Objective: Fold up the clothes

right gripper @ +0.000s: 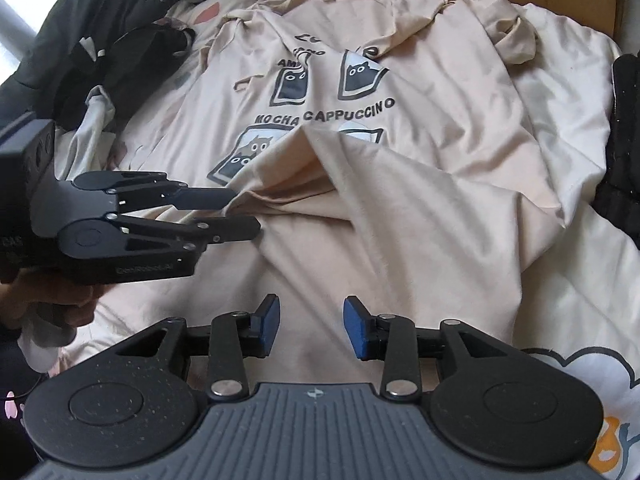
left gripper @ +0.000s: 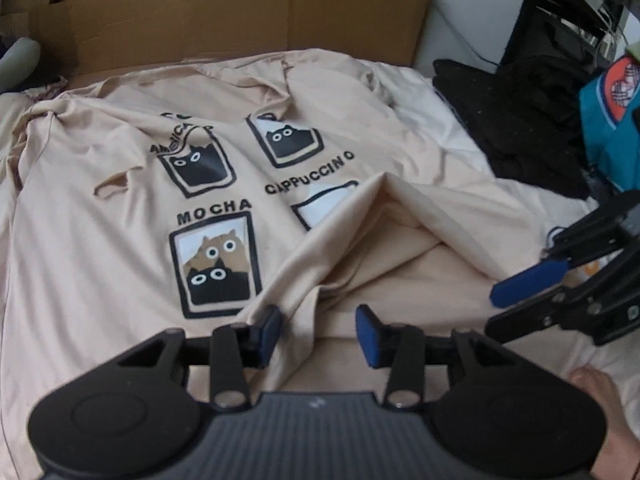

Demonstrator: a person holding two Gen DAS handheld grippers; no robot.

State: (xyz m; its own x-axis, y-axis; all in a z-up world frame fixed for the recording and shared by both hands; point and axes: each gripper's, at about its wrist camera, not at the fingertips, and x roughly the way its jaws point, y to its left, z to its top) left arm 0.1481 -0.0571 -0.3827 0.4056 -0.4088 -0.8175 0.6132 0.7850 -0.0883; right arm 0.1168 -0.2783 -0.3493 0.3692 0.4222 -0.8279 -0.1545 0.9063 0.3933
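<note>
A beige T-shirt [left gripper: 100,220] printed with cats in cups and the words MOCHA and CAPPUCCINO lies face up on the bed. Its lower part is thrown back over the print in a raised, tent-like fold [left gripper: 384,184], which the right wrist view shows as well [right gripper: 308,136]. My left gripper [left gripper: 320,328] stands open at the near edge; a ridge of the cloth runs between its blue pads, brushing the left pad [left gripper: 272,320]. My right gripper [right gripper: 310,326] is open above flat beige cloth. Each gripper shows in the other's view: the right one [left gripper: 494,310] at the right, the left one [right gripper: 246,214] at the left.
A flattened cardboard sheet [left gripper: 240,12] stands behind the shirt. A black garment [left gripper: 520,120] and a teal bag [left gripper: 608,128] lie to the right on the white sheet [left gripper: 440,120]. Dark clothes [right gripper: 100,40] are heaped at the left. A bare hand [left gripper: 604,408] is at the lower right.
</note>
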